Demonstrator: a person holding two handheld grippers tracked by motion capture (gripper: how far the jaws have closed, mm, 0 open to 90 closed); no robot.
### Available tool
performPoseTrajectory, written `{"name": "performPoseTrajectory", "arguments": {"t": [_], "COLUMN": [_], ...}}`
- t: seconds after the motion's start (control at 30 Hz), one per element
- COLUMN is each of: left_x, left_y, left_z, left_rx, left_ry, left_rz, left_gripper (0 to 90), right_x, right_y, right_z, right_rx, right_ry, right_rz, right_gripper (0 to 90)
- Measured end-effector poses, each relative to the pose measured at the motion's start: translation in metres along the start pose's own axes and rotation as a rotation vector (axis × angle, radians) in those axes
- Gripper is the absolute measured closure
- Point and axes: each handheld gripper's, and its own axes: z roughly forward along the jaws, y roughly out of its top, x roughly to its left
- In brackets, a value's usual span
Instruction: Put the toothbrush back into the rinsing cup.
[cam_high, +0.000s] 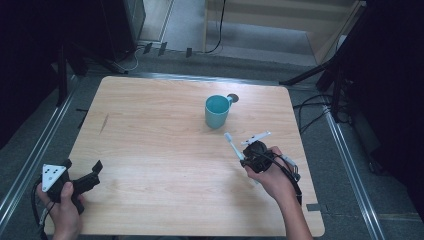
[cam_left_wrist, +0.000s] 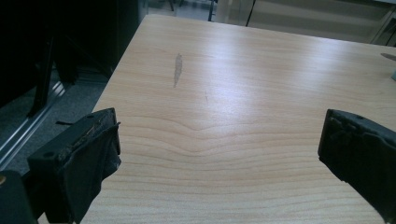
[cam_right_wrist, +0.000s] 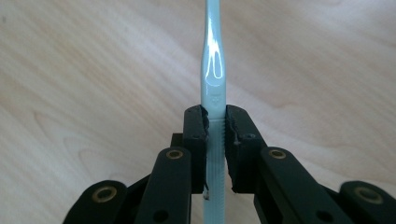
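In the high view, the right hand-held gripper (cam_high: 248, 154) sits in the lower right of the frame, above the wooden counter (cam_high: 165, 150), with the person's right hand (cam_high: 272, 177) wrapped around its body. Its jaws are clamped on a pale toothbrush (cam_high: 234, 147), whose head end angles toward the upper left of the frame, pointing roughly at a teal cup (cam_high: 217, 111). The cup stands upright on the counter near the upper middle of the frame, apart from the toothbrush. In the right gripper view, the toothbrush (cam_right_wrist: 213, 88) runs straight up the centre of the frame, its ribbed handle pinched between the two black pads, with the counter's wood grain behind it.

The left hand-held gripper (cam_high: 82, 172) lies at the lower left corner of the high view, held by the left hand (cam_high: 62, 205). In the left gripper view its jaws stand wide apart, with bare counter (cam_left_wrist: 243, 93) between them.
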Motion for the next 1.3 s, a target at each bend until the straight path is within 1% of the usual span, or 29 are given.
{"name": "performPoseTrajectory", "arguments": {"t": [0.03,0.13,0.17,0.2,0.23,0.27,0.3,0.33,0.37,0.4,0.43,0.47,0.5,0.6,0.63,0.67,0.7,0.73,0.77,0.8,0.83,0.87,0.9,1.03,1.07,1.1,1.13,1.23,1.3], "left_x": [0.0,0.0,0.0,0.0,0.0,0.0,0.0,0.0,0.0,0.0,0.0,0.0,0.0,0.0,0.0,0.0,0.0,0.0,0.0,0.0,0.0,0.0,0.0,0.001,0.001,0.001,0.001,0.001,0.001], "left_y": [0.0,0.0,0.0,0.0,0.0,0.0,0.0,0.0,0.0,0.0,0.0,0.0,0.0,0.0,0.0,0.0,0.0,0.0,0.0,0.0,0.0,0.0,0.0,0.0,0.0,0.0,0.0,0.0,0.0], "left_z": [0.0,0.0,0.0,0.0,0.0,0.0,0.0,0.0,0.0,0.0,0.0,0.0,0.0,0.0,0.0,0.0,0.0,0.0,0.0,0.0,0.0,0.0,0.0,0.0,0.0,0.0,0.0,0.0,0.0], "left_rx": [0.001,0.001,0.001,0.001,0.001,0.001,0.001,0.001,0.001,0.001,0.001,0.001,0.001,0.001,0.001,0.001,0.003,0.003,0.002,0.002,0.002,0.002,0.002,0.002,0.001,0.001,0.001,0.001,0.0], "left_ry": [0.0,0.0,0.0,0.0,0.0,-0.001,-0.001,-0.001,-0.001,-0.001,-0.001,-0.001,-0.001,-0.001,-0.001,-0.001,-0.001,-0.001,-0.001,-0.001,-0.001,-0.001,-0.001,-0.004,-0.004,-0.004,-0.005,-0.005,-0.005], "left_rz": [0.001,0.0,0.001,0.001,0.001,0.001,0.001,0.001,0.0,0.0,0.001,0.0,0.0,0.0,0.0,0.0,-0.001,-0.001,-0.001,-0.001,-0.002,-0.002,-0.002,-0.005,-0.005,-0.006,-0.007,-0.007,-0.008], "left_gripper": [0.0,0.0,0.0,0.0,0.0,0.0,0.0,0.0,0.0,0.0,0.0,0.0,0.0,0.0,0.0,0.0,0.0,0.0,0.0,0.0,0.0,0.0,0.0,0.0,0.0,0.0,0.0,0.0,0.0], "right_x": [0.0,-0.005,-0.007,-0.007,-0.009,-0.009,-0.009,-0.009,-0.01,-0.01,-0.01,-0.01,-0.011,-0.014,-0.014,-0.015,-0.017,-0.017,-0.017,-0.017,-0.017,-0.017,-0.017,-0.018,-0.018,-0.018,-0.017,-0.018,-0.018], "right_y": [0.0,0.002,0.003,0.003,0.004,0.004,0.005,0.005,0.006,0.006,0.007,0.007,0.007,0.008,0.008,0.009,0.01,0.01,0.01,0.01,0.011,0.013,0.014,0.018,0.018,0.02,0.021,0.023,0.024], "right_z": [0.0,-0.007,-0.011,-0.011,-0.013,-0.014,-0.014,-0.014,-0.015,-0.015,-0.016,-0.016,-0.017,-0.02,-0.02,-0.021,-0.022,-0.022,-0.023,-0.023,-0.024,-0.024,-0.024,-0.023,-0.023,-0.022,-0.021,-0.019,-0.018], "right_rx": [0.0,-0.087,-0.126,-0.126,-0.165,-0.173,-0.189,-0.189,-0.221,-0.221,-0.257,-0.257,-0.293,-0.358,-0.358,-0.381,-0.424,-0.424,-0.462,-0.462,-0.478,-0.518,-0.538,-0.626,-0.626,-0.654,-0.664,-0.708,-0.718], "right_ry": [0.0,-0.005,-0.006,-0.006,0.005,0.0,0.0,0.0,-0.006,-0.006,-0.015,-0.015,-0.022,-0.033,-0.033,-0.035,-0.045,-0.045,-0.058,-0.058,-0.067,-0.08,-0.082,-0.059,-0.059,-0.065,-0.064,-0.035,-0.036], "right_rz": [0.0,0.049,0.072,0.072,0.085,0.094,0.092,0.092,0.109,0.109,0.131,0.131,0.148,0.181,0.181,0.196,0.217,0.217,0.221,0.221,0.224,0.235,0.248,0.297,0.297,0.309,0.316,0.342,0.35], "right_gripper": [79.9,79.9,79.9,79.9,79.9,79.9,80.0,80.0,79.9,79.9,79.9,79.9,79.9,79.9,79.9,79.9,79.9,79.9,79.9,79.9,79.9,79.9,79.9,79.8,79.8,79.8,79.9,79.9,79.9]}}
